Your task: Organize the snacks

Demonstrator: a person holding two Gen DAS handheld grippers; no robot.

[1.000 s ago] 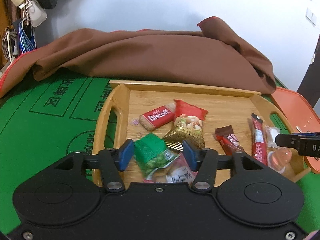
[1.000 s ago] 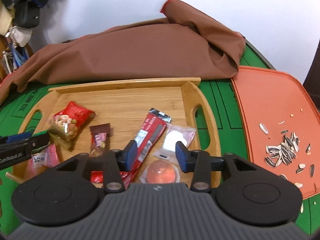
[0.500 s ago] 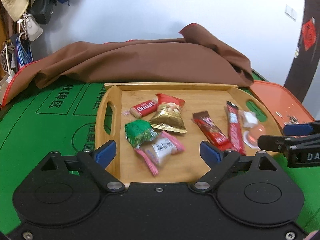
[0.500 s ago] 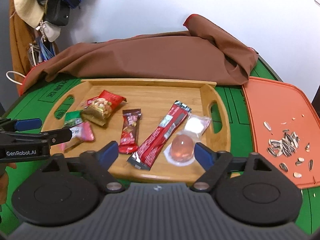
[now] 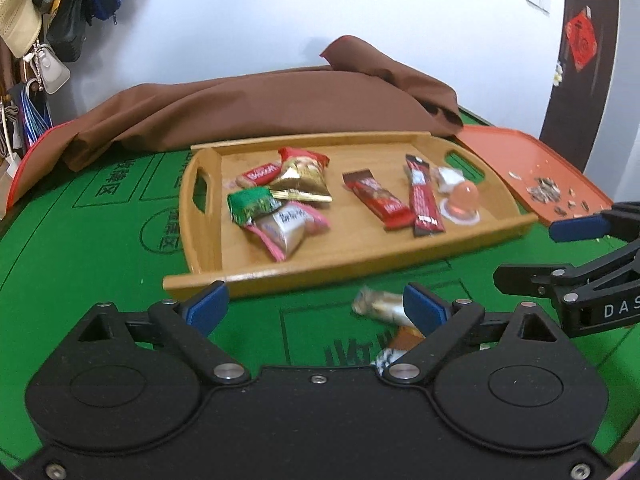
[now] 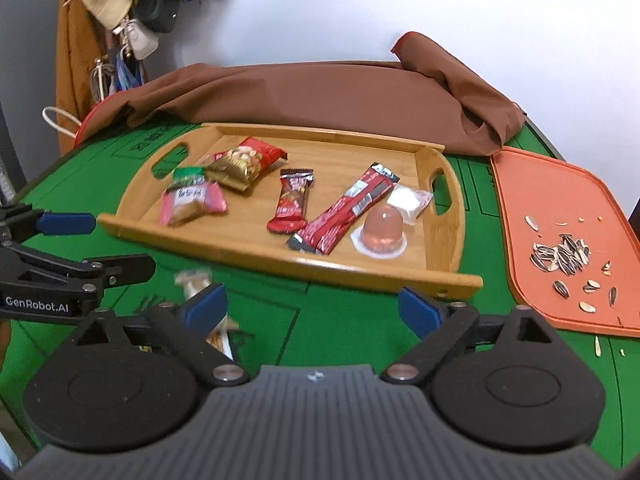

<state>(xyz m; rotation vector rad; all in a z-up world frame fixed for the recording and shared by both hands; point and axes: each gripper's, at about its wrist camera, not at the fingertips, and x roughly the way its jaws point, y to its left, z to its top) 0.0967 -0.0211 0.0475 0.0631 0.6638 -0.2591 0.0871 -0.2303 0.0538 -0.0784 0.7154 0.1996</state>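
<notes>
Snacks [image 5: 280,200] lie in wooden tray [image 5: 360,264]. Left gripper [image 5: 316,308] and right gripper [image 6: 312,308] hover over green felt at its near edge, jaws opening wide, empty.

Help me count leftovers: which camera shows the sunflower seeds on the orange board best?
The right wrist view: the sunflower seeds lie spread in plain sight on the orange board. The left wrist view shows them far off, small and blurred.

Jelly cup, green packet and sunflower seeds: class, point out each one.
jelly cup [image 6: 382,227], right wrist view, its dome
green packet [image 5: 251,204], left wrist view, wrapper middle
sunflower seeds [image 6: 562,255], right wrist view, pile centre
</notes>
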